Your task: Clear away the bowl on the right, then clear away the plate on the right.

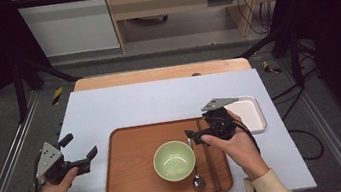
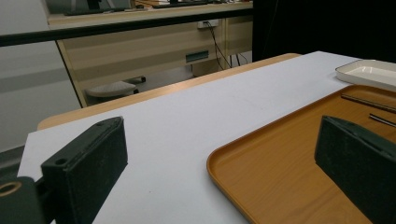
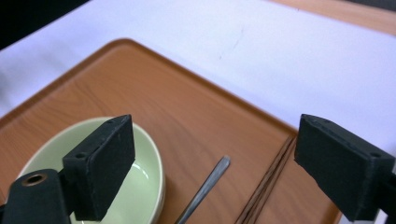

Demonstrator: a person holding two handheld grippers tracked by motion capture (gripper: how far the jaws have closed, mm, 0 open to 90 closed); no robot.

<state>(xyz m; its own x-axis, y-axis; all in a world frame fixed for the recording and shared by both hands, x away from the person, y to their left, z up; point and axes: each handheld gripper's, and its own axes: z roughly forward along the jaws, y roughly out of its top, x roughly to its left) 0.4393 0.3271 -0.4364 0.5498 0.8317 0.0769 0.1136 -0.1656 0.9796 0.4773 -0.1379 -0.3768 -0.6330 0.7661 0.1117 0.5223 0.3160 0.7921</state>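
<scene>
right gripper (image 3: 215, 168): jaws stand wide apart with nothing clamped between them. between the jaws, in the right gripper view, lie the handle of a metal spoon (image 3: 204, 189) and a pair of dark chopsticks (image 3: 266, 186), both flat on the wooden tray (image 3: 187, 107) and clear of the pads. green bowl (image 3: 140, 186) sits on the tray behind the left-hand jaw, just beside the spoon.

left gripper (image 2: 219, 163): jaws wide apart, holding nothing, above the white worktop (image 2: 177, 126) at the tray's left edge.

high view adds the spoon's round end at the near rim of the tray, the person's hand (image 1: 240, 147) around the right gripper, and a white rectangular dish (image 1: 251, 112) on the worktop right of the tray.
</scene>
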